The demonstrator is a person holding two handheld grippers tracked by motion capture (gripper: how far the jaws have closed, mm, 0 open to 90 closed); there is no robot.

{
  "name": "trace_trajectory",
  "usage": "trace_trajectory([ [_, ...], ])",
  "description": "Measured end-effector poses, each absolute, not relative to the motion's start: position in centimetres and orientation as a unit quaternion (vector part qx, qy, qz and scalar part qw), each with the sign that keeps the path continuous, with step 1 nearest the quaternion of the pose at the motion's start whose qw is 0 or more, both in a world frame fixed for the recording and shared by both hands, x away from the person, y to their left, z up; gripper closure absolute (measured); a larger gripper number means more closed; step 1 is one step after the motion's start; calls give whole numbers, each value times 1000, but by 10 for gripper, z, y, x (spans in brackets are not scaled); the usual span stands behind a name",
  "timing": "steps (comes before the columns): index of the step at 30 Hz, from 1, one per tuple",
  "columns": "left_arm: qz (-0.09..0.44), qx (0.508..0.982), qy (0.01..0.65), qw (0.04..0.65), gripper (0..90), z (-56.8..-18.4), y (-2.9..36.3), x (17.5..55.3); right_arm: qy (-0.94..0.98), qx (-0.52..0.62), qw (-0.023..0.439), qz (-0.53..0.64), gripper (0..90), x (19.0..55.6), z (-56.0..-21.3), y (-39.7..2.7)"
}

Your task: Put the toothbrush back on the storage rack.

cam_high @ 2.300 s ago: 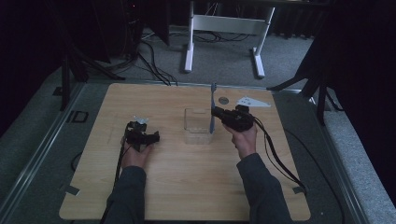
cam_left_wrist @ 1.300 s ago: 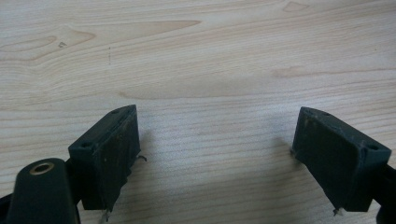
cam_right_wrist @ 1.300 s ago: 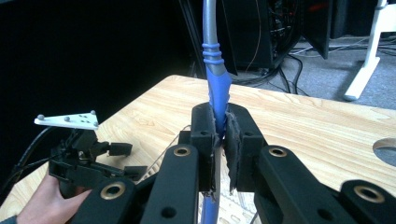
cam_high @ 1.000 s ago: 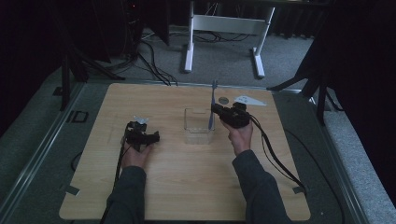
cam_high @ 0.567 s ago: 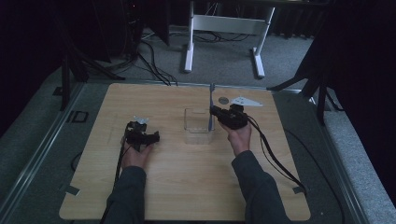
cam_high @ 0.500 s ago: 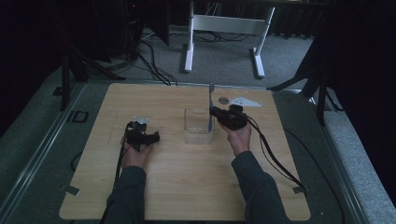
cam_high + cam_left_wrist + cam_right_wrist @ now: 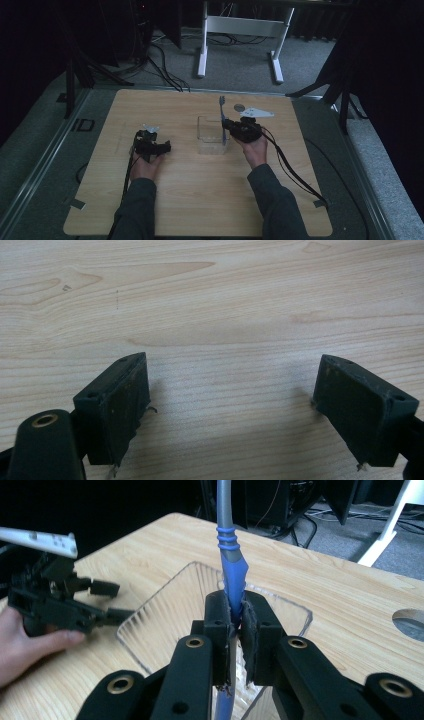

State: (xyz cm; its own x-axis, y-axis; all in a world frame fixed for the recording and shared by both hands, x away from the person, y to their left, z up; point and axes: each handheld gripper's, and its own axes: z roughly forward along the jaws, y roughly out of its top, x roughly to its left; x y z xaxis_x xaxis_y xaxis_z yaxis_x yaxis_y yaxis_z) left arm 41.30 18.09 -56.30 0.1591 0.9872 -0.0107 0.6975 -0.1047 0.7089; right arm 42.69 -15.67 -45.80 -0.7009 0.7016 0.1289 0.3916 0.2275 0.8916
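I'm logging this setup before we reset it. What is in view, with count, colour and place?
Table: one, light wood, centre of the high view.
Clear box: one, transparent and ribbed, mid-table.
Toothbrush: one, blue and grey, upright over the box's right edge, clamped in the right gripper.
Round hole: one, in the tabletop behind the box.
Frame: one, white, on the floor beyond the table.
Cables: several, black, on the floor at far left.
Left gripper: one, black, jaws wide open over bare wood.
Right gripper: one, black, shut on the toothbrush.
Hands: two, one on each gripper.
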Motion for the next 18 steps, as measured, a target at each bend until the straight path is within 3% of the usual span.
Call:
trace_trajectory([
  [3,245,701,600,296,150,-563,181,413,778,347,154,501,804,425,-459,-155],
  [6,246,701,600,296,150,-563,181,413,783,337,146,502,655,424,-460,-155],
  [9,245,701,600,296,150,-563,181,413,781,331,138,511,584,423,-459,-155],
  [18,245,702,600,296,150,-563,181,413,772,338,134,521,521,422,-453,-165],
])
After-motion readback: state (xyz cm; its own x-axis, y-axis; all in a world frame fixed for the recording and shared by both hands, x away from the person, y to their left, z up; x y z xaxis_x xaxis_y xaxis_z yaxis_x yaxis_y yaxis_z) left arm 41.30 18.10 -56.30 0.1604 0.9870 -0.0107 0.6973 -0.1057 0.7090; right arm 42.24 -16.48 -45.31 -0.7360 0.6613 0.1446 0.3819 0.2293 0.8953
